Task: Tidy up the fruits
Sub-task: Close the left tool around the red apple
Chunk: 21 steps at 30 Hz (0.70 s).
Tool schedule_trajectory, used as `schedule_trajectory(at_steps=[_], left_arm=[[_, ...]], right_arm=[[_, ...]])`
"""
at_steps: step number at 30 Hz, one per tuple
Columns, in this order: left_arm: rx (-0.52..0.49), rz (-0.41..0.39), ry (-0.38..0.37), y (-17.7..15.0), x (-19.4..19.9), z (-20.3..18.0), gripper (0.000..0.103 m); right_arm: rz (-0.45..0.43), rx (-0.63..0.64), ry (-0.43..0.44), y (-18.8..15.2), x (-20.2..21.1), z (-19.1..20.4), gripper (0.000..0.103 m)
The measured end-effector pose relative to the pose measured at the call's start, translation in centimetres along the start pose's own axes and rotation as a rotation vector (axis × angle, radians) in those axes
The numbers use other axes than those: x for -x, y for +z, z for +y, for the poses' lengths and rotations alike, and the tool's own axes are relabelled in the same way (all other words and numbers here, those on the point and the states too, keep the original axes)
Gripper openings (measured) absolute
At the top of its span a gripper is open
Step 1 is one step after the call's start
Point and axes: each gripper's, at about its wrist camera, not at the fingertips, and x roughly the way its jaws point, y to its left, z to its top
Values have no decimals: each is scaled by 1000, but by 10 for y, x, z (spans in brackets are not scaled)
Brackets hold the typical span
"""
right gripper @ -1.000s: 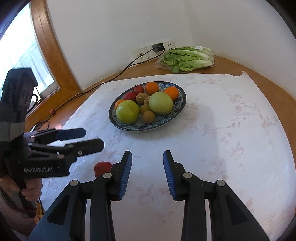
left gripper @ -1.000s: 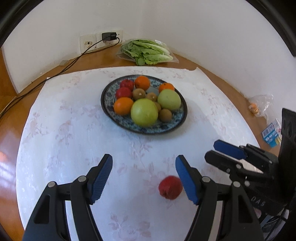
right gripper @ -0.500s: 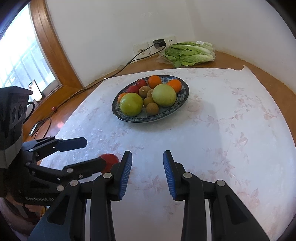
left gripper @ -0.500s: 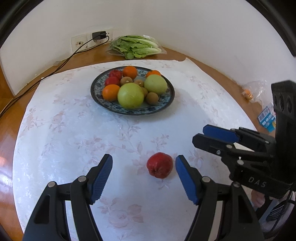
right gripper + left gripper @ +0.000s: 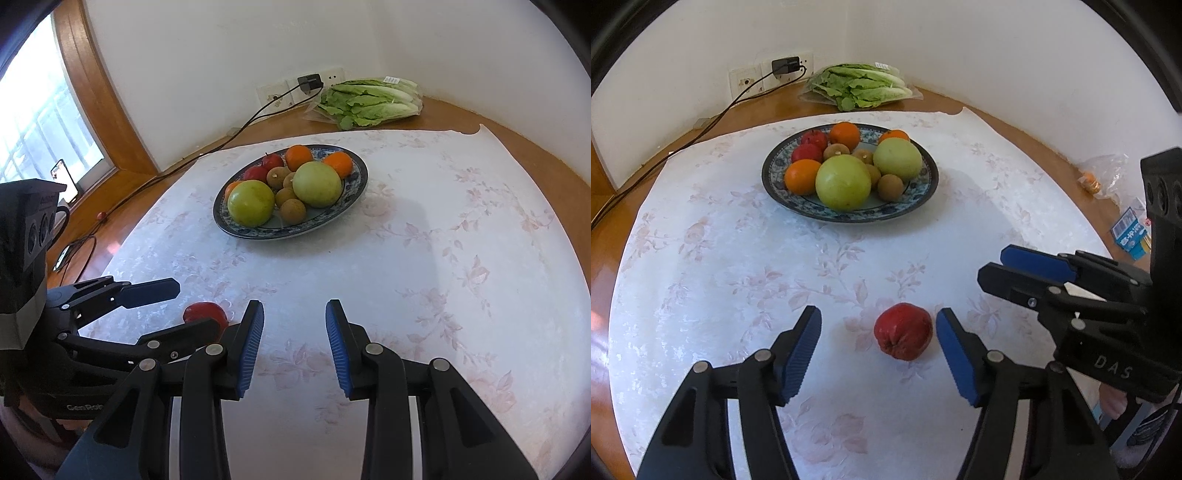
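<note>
A red fruit (image 5: 903, 336) lies on the white floral tablecloth (image 5: 738, 266), between the open jaws of my left gripper (image 5: 879, 328) and close to its right finger, not touched. In the right wrist view the fruit (image 5: 205, 313) is partly hidden behind the left gripper (image 5: 177, 306). A blue patterned plate (image 5: 919, 199) farther back holds two green apples, oranges, red apples and kiwis. My right gripper (image 5: 294, 320) is open and empty, to the right of the red fruit; it also shows in the left wrist view (image 5: 1008, 266).
A bag of lettuce (image 5: 860, 85) lies at the back by a wall socket with a charger and cable (image 5: 783, 66). A plastic bag (image 5: 1102, 177) and a blue packet (image 5: 1130, 236) lie on the wooden table edge at right. A window (image 5: 40, 122) is on the left.
My left gripper has swung right and drawn back, so the red fruit has come from beside the right finger to between the jaws. The right gripper has drifted slightly.
</note>
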Motion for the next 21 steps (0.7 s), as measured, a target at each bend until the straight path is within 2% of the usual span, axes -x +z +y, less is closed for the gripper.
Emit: schedule_trajectory(at_steps=[5, 9, 16, 17, 21], left_arm=[[8, 1, -12, -1, -1, 1, 63], [1, 2, -39, -1, -1, -2, 52], [-7, 18, -72, -3, -5, -7, 40], [-8, 20, -84, -3, -5, -7, 34], [-7, 20, -85, -1, -7, -7, 32]], right_arm=[[1, 0, 0, 0, 0, 0, 36], [4, 0, -1, -1, 0, -1, 36], [5, -1, -1, -1, -1, -1, 38], [4, -1, -2, -1, -1, -1, 38], [4, -1, -2, -1, -1, -2, 38]])
